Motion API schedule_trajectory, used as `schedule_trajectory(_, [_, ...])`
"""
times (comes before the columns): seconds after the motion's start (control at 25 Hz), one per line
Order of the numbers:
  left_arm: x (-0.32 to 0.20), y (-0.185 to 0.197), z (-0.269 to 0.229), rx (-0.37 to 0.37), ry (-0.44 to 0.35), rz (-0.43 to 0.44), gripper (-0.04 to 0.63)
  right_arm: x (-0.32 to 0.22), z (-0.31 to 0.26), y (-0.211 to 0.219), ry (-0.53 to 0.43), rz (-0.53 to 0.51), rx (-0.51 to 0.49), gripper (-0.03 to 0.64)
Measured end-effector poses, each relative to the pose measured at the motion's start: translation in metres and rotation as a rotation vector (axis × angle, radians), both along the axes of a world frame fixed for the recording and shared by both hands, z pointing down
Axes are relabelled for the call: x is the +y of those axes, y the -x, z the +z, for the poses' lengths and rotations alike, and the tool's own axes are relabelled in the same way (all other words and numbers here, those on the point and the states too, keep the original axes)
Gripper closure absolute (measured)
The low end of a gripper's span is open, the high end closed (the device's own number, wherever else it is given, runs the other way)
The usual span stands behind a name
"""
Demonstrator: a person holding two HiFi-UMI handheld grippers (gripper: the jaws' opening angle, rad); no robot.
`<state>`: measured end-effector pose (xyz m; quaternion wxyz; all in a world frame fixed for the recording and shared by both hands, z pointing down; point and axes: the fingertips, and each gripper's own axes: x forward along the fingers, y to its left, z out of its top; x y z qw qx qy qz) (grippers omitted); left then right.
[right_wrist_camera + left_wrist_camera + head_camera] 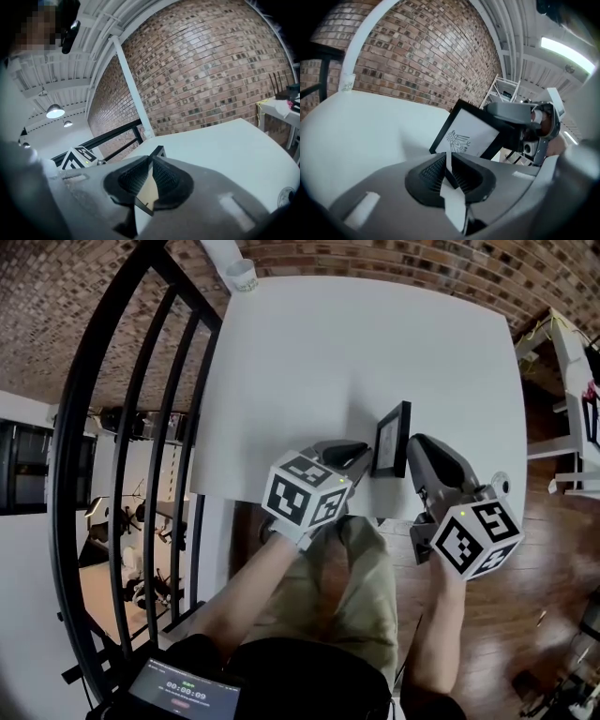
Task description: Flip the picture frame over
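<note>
1. Nearest, each grey, smooth-shelled tool carries a cube with black-and-white square markers: the left cube [305,488] and the right cube [478,535].
2. Left tool [449,161]: the black, finely ribbed pads stand a narrow slit apart. Only white shows through the slit; nothing is gripped. Its tip sits just beside the picture frame's left side.
3. Right tool [151,164]: the ribbed pads are clamped on the picture frame [159,151], seen edge-on as a thin black rim with a tan board back.
4. Picture frame [466,136]: rectangular, with a flat black border around a white sheet bearing a small dark line drawing. It stands on edge, tilted, between the two tools, near the counter's front edge [392,439]. Whether its lower edge touches the counter cannot be told.
5. Counter [356,343]: a matte white, smooth top with rounded corners.
6. Far corner: a small white cup [242,275].
7. Beyond: a red-brown brick wall [426,51], rough and coursed.
</note>
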<state>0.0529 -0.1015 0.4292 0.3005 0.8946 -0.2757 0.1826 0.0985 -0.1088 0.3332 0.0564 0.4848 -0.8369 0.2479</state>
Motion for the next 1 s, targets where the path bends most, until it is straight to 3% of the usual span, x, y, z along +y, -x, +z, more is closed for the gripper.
schedule_trajectory(0.32, [0.005, -0.009, 0.035, -0.149, 0.029, 0.072, 0.546, 0.001, 0.001, -0.015, 0.01, 0.021, -0.1, 0.604])
schedule_trajectory(0.68, [0.007, -0.017, 0.039, -0.136, 0.043, 0.085, 0.546, 0.004, 0.003, -0.023, 0.01, 0.037, -0.115, 0.604])
schedule_trajectory(1.0, [0.009, -0.022, 0.043, -0.167, 0.051, 0.099, 0.559, 0.007, 0.007, -0.034, 0.012, 0.061, -0.149, 0.604])
